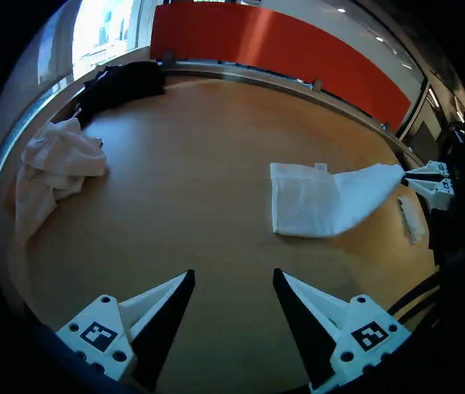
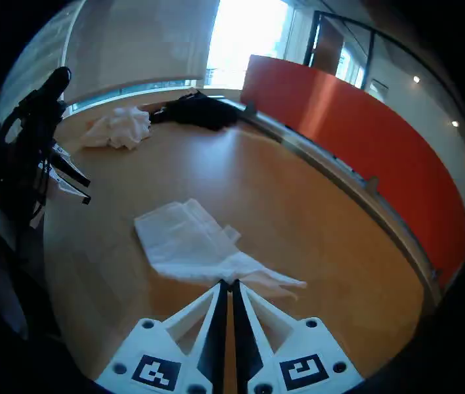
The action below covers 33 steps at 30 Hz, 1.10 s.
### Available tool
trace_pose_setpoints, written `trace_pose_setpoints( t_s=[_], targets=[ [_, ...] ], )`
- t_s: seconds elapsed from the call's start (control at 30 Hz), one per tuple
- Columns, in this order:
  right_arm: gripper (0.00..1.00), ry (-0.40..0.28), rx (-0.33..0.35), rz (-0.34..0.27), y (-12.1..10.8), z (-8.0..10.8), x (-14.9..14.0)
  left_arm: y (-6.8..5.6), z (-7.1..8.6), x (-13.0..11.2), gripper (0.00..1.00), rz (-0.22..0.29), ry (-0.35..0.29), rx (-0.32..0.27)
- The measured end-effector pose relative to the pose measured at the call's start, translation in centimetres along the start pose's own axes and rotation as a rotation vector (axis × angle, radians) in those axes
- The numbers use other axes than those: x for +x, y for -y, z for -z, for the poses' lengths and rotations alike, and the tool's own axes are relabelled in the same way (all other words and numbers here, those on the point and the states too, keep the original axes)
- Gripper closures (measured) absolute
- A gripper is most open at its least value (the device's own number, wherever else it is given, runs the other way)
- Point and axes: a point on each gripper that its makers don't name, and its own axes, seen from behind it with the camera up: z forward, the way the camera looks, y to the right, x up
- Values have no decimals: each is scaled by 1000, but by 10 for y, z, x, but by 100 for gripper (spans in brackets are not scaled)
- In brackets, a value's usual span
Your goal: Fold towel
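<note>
Towel [image 1: 311,200], white and doubled into a rough rectangle, lies flat on the wooden table [image 1: 199,164], except for 1 corner that is drawn up and out to the side into a taut point. The right gripper [image 2: 229,284] has that corner: its 2 fingers are pressed almost together with the cloth nipped at their tips. In the left gripper view it stands near the table's edge, low and pointing toward the cloth. The step in hand looks like carrying this corner over for a further fold. The next move likely calls for sweeping it across the lying part and setting it down edge on edge, perhaps with the other hand pinning the flat half so that it does not drag. The left gripper [image 1: 232,276] hovers well apart from the towel above bare wood, fingers spread wide and holding nothing. Farther off lie a heap of pale cloth [image 1: 55,164] and a black garment [image 1: 121,85], near an orange panel [image 1: 278,52].
</note>
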Motion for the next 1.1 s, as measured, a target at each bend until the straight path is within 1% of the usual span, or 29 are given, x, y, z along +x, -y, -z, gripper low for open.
trace_pose_setpoints(
  t_s=[0.27,0.47,0.67,0.8,0.97,1.1],
  targets=[
    [95,1,19,49,4,-6,15,0,9,7,12,9,-25,-6],
    [95,0,61,106,15,-20,35,2,26,17,12,26,-57,-9],
    [95,7,124,171,38,-44,53,5,48,22,12,67,-85,-23],
    [95,18,178,200,63,-64,60,13,63,22,12,104,-106,-21],
    [95,41,238,226,95,-92,60,24,80,17,12,142,-124,-2],
    [95,75,285,238,118,-117,50,34,88,8,12,166,-127,18]
  ],
)
